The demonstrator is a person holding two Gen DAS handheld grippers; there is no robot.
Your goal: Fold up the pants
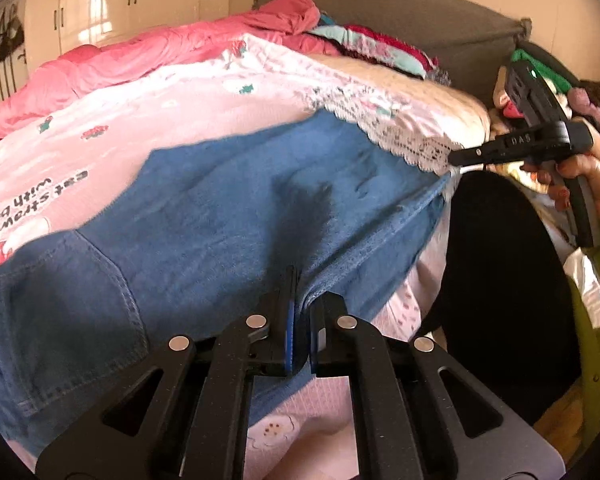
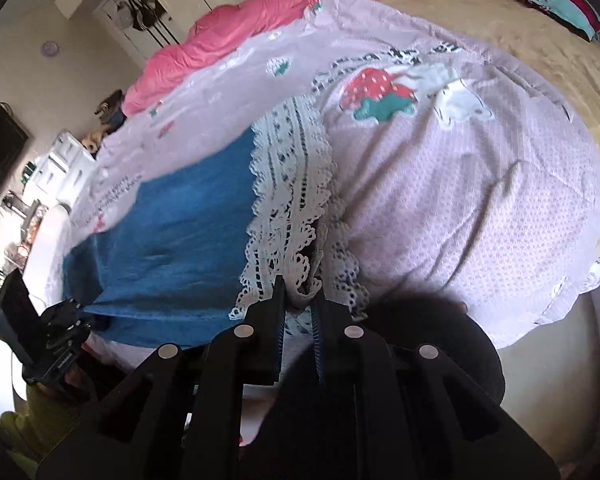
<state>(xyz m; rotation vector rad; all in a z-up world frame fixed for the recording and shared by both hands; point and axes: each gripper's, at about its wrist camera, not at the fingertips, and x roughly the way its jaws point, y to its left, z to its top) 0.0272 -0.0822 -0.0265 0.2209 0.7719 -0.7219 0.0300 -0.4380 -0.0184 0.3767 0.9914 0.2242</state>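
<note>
My left hand-held gripper point(image 1: 300, 300) is clamped on the denim pants point(image 1: 204, 216) at the bed's near edge; my right hand-held gripper point(image 2: 298, 304) pinches their lace hem point(image 2: 288, 208). I should lift both evenly, keeping the cloth taut.

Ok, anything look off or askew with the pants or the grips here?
Nothing stands out. The blue pants lie flat on the pink sheet; the left gripper pinches the denim edge, the right gripper the lace hem.
</note>
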